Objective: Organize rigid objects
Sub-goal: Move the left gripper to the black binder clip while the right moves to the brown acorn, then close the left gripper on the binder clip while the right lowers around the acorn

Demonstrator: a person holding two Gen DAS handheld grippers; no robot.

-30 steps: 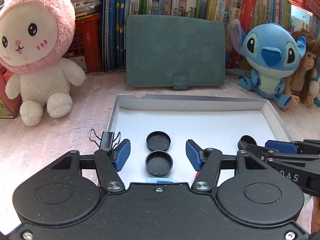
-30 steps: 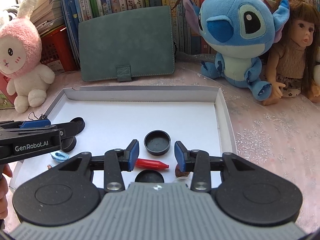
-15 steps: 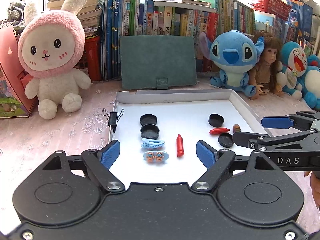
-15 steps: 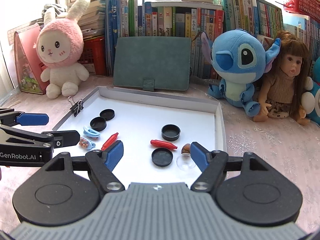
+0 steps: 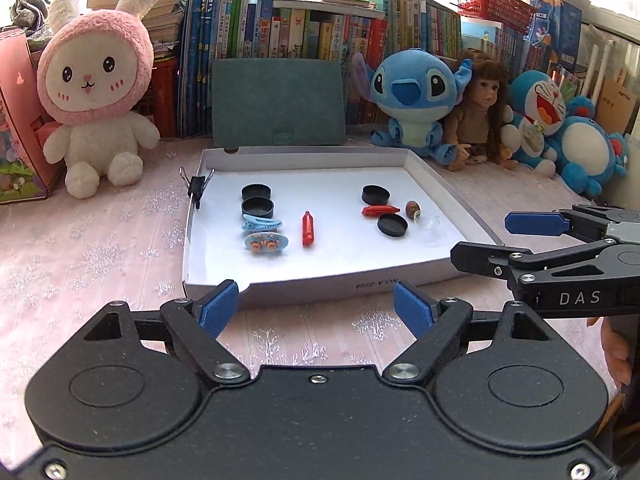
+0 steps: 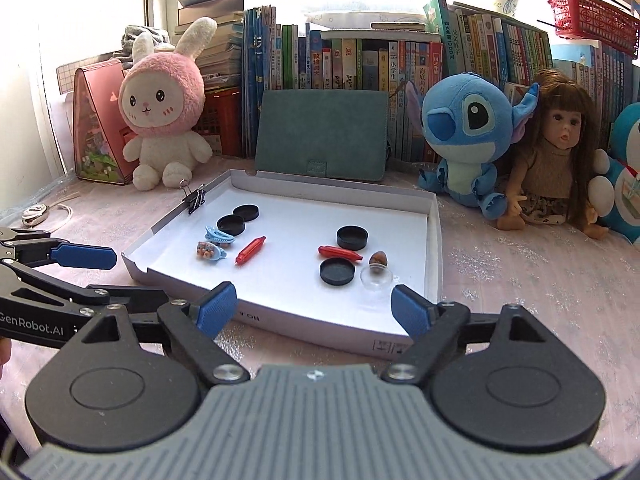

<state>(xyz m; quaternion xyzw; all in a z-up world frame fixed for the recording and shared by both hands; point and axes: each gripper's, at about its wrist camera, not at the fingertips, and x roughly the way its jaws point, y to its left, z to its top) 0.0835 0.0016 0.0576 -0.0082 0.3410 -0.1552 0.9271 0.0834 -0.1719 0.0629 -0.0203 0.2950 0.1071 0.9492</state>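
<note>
Lying inside the shallow white tray (image 5: 430,176), the small rigid items fall into two loose groups. On the tray's left: two black caps (image 5: 257,191) one behind the other, a blue hair clip (image 5: 262,223), a second clip with small bears (image 5: 265,241), and a red crayon-like stick (image 5: 307,228) just to their right. On the tray's right: another black cap (image 5: 376,195), a second red stick (image 5: 380,210) just in front of it, a fourth cap (image 5: 392,224) nearer still, a brown acorn-like piece (image 5: 412,208) and a clear dome (image 5: 430,224) beside them. A black binder clip (image 5: 197,186) grips the tray's left wall.

Your left tongs (image 5: 316,306) hang over the pink snowflake-patterned surface (image 5: 100,256) at the tray's near edge, jaws wide, nothing between the blue pads. Your right tongs (image 6: 314,306) sit at the tray's near right corner, jaws opening and empty. Each pair shows from the side in the other's view, off the tray.

Behind the tray a green felt case (image 5: 278,102) leans on a row of books (image 5: 304,32). A pink-hooded bunny plush (image 5: 96,92) sits at left; a blue alien plush (image 5: 416,96), a long-haired doll (image 5: 482,112) and a blue cat plush (image 5: 540,112) sit at right.
</note>
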